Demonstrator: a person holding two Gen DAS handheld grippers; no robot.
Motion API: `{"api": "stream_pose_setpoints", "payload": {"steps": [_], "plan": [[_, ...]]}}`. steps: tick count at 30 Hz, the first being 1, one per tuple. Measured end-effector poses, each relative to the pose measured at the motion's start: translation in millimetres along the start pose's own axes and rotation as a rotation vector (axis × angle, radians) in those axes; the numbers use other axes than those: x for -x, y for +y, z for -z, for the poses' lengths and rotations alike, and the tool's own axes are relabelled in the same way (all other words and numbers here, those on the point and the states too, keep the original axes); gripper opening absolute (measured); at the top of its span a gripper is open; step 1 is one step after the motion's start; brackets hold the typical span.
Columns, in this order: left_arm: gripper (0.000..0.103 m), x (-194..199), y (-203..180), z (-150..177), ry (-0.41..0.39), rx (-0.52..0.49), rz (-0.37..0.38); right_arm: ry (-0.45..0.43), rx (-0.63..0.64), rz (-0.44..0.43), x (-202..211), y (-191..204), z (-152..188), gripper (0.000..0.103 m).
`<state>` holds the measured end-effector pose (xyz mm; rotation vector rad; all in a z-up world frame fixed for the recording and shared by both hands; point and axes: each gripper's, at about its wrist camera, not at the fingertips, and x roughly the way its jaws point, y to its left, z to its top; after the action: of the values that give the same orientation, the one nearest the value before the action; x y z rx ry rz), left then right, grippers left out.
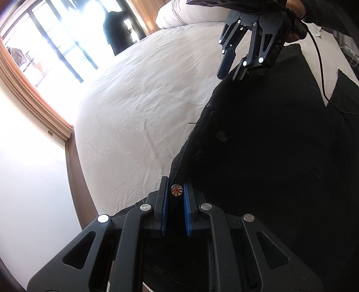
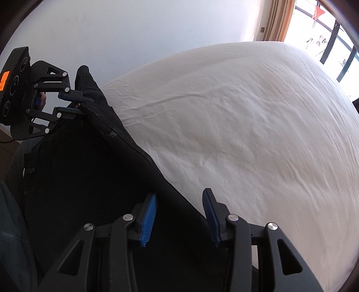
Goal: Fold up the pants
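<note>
Closest to me, my left gripper (image 1: 175, 197) has its jaws pinching the waistband of the black denim pants (image 1: 269, 157), right at the round metal button (image 1: 177, 190), so that corner's locked in. The right gripper (image 2: 179, 215) has its jaws spread, with the pants' edge running between them but nothing clamped yet. I'd say the trick now is closing squarely on that hem, then lifting both corners level so the fold lands straight. The pants lie along the near side of the white-sheeted bed (image 2: 246, 112), partly lifted at the left corner. Beyond is loads of bare wrinkled sheet, a white pillow (image 1: 179, 13) and the bright window (image 1: 56, 33) farther off.
</note>
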<state>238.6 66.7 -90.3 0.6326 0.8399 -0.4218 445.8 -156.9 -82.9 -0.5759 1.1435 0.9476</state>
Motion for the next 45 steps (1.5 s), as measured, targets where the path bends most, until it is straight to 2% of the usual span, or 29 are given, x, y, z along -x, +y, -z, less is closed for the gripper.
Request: {"api": "stream_pose_setpoints", "payload": {"steps": [2, 6, 9, 17, 26, 29, 34, 38, 45], "plan": [[0.01, 1, 0, 1, 0.0, 0.001, 0.002, 0.006, -0.001, 0.002, -3, 1, -1, 0.036], [0.01, -1, 3, -1, 0.0, 0.005, 0.004, 0.009, -0.008, -0.006, -5, 2, 0, 0.018], [0.01, -5, 8, -4, 0.0, 0.015, 0.005, 0.002, -0.018, -0.004, -2, 4, 1, 0.011], [0.01, 13, 6, -3, -0.024, 0.037, 0.011, -0.061, -0.088, 0.043, 9, 25, 12, 0.006], [0.01, 54, -16, 2, -0.067, 0.056, 0.048, -0.174, -0.218, 0.003, 33, 68, 30, 0.006], [0.01, 70, -26, 6, -0.081, 0.061, 0.066, -0.214, -0.255, -0.009, 50, 85, 44, 0.006], [0.01, 94, -53, 24, -0.095, 0.026, 0.09, -0.254, -0.267, 0.029, 77, 124, 84, 0.005], [0.01, 100, -74, 52, -0.071, 0.0, 0.135, -0.273, -0.31, 0.038, 81, 161, 123, 0.005], [0.01, 103, -117, 96, 0.001, -0.106, 0.209, -0.279, -0.373, 0.038, 69, 220, 180, 0.005]]}}
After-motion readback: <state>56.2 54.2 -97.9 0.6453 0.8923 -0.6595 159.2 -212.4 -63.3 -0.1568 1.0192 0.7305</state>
